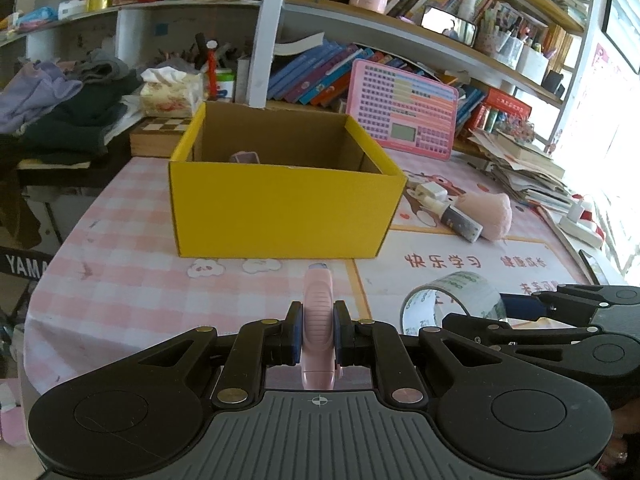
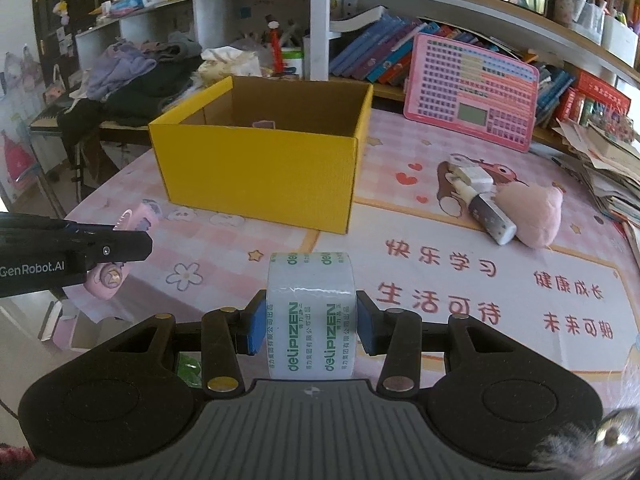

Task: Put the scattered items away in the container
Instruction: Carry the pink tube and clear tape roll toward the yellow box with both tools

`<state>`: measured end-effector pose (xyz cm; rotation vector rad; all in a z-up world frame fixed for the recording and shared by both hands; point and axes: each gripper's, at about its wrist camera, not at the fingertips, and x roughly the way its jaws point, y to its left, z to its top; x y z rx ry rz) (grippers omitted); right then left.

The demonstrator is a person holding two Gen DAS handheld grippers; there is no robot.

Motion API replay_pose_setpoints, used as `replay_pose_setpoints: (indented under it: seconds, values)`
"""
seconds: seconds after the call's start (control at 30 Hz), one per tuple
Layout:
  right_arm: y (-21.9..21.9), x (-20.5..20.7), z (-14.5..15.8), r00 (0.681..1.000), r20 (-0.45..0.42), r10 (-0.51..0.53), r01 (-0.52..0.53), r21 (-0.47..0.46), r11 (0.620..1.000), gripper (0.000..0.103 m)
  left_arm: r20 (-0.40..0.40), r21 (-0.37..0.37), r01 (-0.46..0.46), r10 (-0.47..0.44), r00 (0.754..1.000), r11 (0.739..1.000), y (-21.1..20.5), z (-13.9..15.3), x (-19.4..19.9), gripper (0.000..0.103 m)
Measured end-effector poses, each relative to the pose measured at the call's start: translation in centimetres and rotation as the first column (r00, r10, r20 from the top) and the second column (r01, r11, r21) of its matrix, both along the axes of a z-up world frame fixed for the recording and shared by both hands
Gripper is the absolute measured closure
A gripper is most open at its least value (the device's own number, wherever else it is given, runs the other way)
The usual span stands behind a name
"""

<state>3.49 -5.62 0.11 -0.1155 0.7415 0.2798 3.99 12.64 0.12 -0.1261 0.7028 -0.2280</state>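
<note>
My left gripper (image 1: 317, 338) is clamped on a pink tape-dispenser-like gadget (image 1: 318, 320), both blue pads pressed flat on its ribbed sides, nose of it pointing toward the yellow box (image 1: 280, 212). Held above the pink checked tablecloth (image 1: 120, 272), near the front wall of the box. My right gripper (image 2: 311, 320) is closed on a roll of clear packing tape (image 2: 311, 312) with green "deli" print, pads touching both flat faces, roll standing on edge between the fingers. In the left view the same roll (image 1: 452, 304) shows just right of my left gripper, with the right gripper's black fingers (image 1: 560, 304) around it. In the right view the left gripper (image 2: 132, 246) comes in from the left edge, pink gadget (image 2: 120, 256) in it. Box is open-topped, brown inside, sits mid-table; a small pinkish-purple item (image 1: 245, 157) is already in it, near the back left. Still loose on the table right of the box: a white charger plug (image 2: 472, 176), a slim tube with a dark patterned body (image 2: 490, 214), and a pink plush thing (image 2: 534, 214), all touching in a cluster. Pink keyboard toy (image 2: 472, 92) leans against the bookshelf behind.
</note>
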Motion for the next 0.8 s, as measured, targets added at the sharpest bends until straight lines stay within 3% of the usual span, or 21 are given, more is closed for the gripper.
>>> replay_pose_setpoints:
  seconds: [0.47,0.8]
  values:
    - [2.6,1.4,0.5,0.996,0.030,0.085,-0.084,-0.015,0.996,0.061,0.022,-0.004,-0.045,0.045,0.999,0.999,1.8,0.4,0.6,0.090]
    - [2.9,3.5,1.7,0.985,0.108,0.136,-0.134,-0.023,0.991,0.061,0.100,0.033,-0.047,0.044,0.994,0.998,1.8,2.0,2.1,0.090]
